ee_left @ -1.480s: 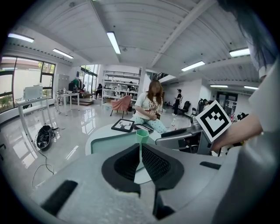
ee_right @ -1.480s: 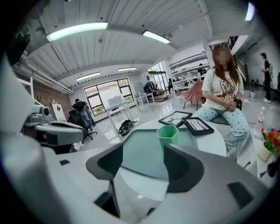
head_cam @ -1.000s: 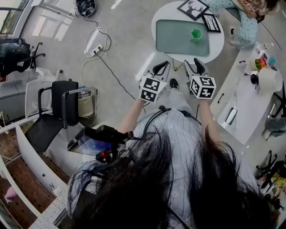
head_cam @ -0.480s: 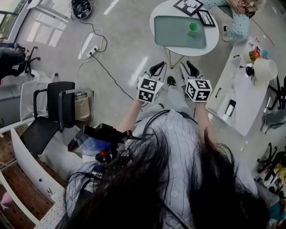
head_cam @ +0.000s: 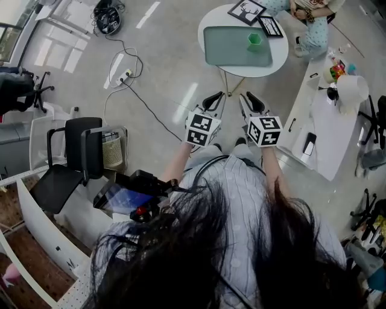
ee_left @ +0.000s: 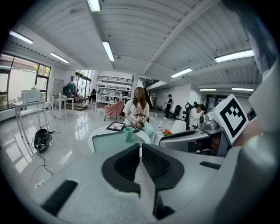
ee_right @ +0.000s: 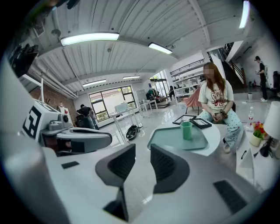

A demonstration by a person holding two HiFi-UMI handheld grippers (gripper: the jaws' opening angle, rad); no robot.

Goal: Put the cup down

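Observation:
A green cup (head_cam: 254, 39) stands upright on a green tray (head_cam: 229, 47) on a round white table (head_cam: 281, 53), well ahead of both grippers. Nothing holds it. The left gripper view also shows the cup (ee_left: 128, 134), and so does the right gripper view, cup (ee_right: 187, 130). My left gripper (head_cam: 217, 100) is held in the air at waist height, its jaws (ee_left: 140, 148) shut and empty. Next to it, my right gripper (head_cam: 251, 101) has its jaws closing; a gap (ee_right: 142, 155) remains with nothing in it.
Two picture frames (head_cam: 246, 10) lie at the table's far edge, and a person (head_cam: 309, 24) sits behind it. A white desk (head_cam: 329, 130) with clutter runs along the right. At the left are a black chair (head_cam: 78, 151), a basket (head_cam: 113, 151) and floor cables (head_cam: 126, 66).
The table with the cup looks farther off and higher in the head view. Both grippers stay side by side in front of the body. The right jaws have narrowed.

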